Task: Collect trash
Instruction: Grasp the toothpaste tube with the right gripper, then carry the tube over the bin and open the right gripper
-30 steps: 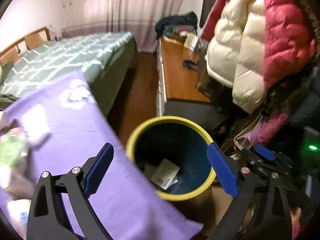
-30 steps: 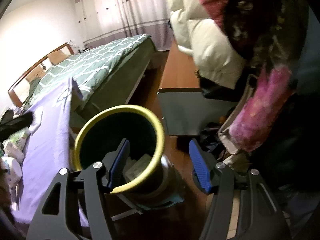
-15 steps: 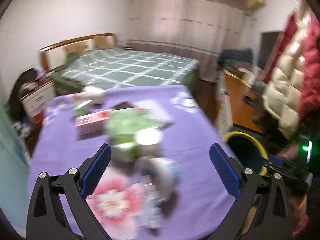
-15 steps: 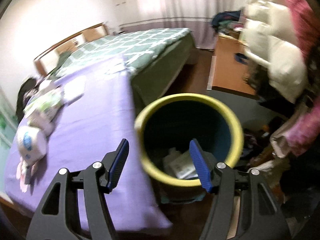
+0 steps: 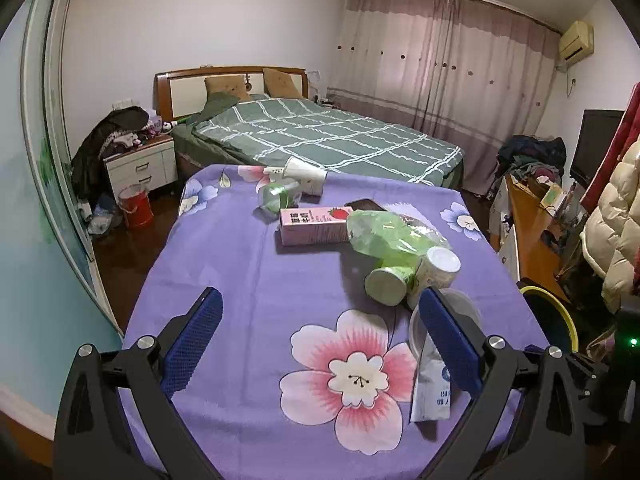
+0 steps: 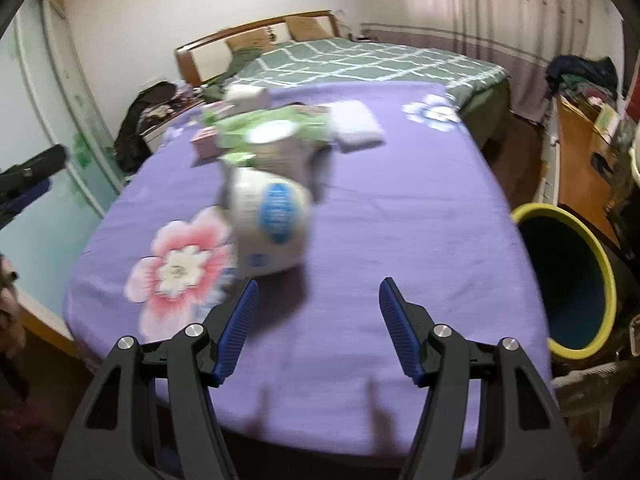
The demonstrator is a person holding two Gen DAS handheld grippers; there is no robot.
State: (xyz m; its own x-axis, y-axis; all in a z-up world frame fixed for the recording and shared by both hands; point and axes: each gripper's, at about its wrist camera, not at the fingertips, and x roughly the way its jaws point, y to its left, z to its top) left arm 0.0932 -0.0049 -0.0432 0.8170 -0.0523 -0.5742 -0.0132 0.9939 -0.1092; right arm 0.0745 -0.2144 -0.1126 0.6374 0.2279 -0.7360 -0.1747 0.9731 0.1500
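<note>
I hold both claws, left (image 5: 320, 344) and right (image 6: 318, 312), wide and empty over the purple flowered desk (image 5: 248, 280); beyond it, the green checked bed (image 5: 320, 136); beside it, the yellow-rimmed bin (image 6: 568, 280).

Matt purple cloth (image 5: 248, 280), glossy pink carton (image 5: 314, 226)

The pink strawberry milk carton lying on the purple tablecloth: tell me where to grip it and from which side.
Grip the pink strawberry milk carton across its narrow width, near mid-length, coming from above. It lies flat on its long side on the purple flowered tablecloth; the crumpled green plastic bag crowds its right end, so favour the left half.
</note>
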